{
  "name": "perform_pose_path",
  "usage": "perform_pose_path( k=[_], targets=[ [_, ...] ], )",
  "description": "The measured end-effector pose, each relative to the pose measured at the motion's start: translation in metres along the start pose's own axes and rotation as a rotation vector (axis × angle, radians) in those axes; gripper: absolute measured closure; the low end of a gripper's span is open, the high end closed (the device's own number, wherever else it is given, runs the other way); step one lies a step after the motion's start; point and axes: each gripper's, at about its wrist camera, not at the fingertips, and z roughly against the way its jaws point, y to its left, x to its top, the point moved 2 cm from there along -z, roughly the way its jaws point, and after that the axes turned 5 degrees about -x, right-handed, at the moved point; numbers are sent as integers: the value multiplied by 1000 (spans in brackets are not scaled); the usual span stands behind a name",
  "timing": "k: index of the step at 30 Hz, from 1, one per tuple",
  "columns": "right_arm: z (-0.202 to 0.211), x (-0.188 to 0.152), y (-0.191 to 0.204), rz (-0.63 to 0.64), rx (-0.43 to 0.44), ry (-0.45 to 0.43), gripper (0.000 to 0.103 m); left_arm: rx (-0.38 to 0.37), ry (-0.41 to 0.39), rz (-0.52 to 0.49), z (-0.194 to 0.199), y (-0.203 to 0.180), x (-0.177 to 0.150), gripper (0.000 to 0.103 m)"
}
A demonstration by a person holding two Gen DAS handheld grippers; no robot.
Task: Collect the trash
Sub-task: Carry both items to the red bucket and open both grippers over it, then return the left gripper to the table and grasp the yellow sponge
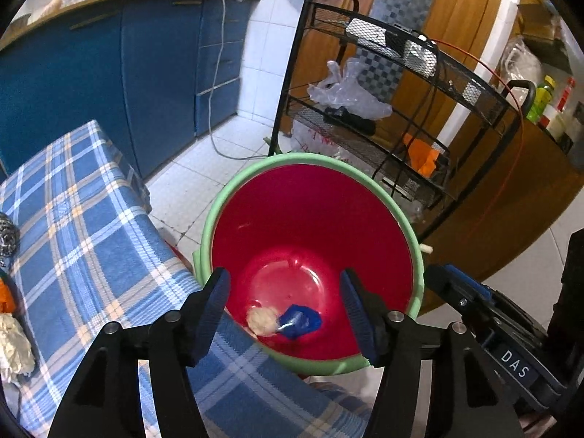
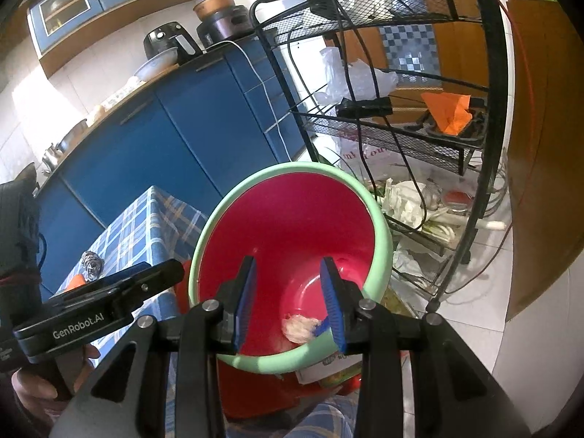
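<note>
A red bin with a green rim [image 1: 401, 215] stands on the floor beside the table; it also shows in the right wrist view [image 2: 383, 226]. At its bottom lie a beige crumpled wad [image 1: 261, 320] and a blue wrapper [image 1: 303, 321], both also seen from the right [image 2: 299, 329]. My left gripper [image 1: 288, 310] is open and empty above the bin's near rim. My right gripper [image 2: 290, 299] is open and empty over the bin. On the blue plaid table [image 1: 91, 219] lie a foil ball [image 1: 7, 235], an orange scrap [image 1: 5, 295] and a white crumpled wad [image 1: 12, 346].
A black wire rack [image 1: 401, 84] with plastic bags and an orange cloth [image 1: 423, 155] stands just behind the bin. Blue cabinets [image 1: 109, 73] line the far left. A white cable [image 1: 215, 73] hangs to the tiled floor. A wooden panel [image 1: 511, 200] is at the right.
</note>
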Motion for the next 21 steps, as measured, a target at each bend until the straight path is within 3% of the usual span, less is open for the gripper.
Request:
perform_pose_path(
  k=[11, 21],
  targets=[
    [17, -5, 11, 18, 17, -18, 65, 44, -46, 44, 33, 12, -8, 39],
    [39, -12, 36, 59, 53, -40, 56, 117, -94, 79, 86, 31, -29, 39]
  ],
)
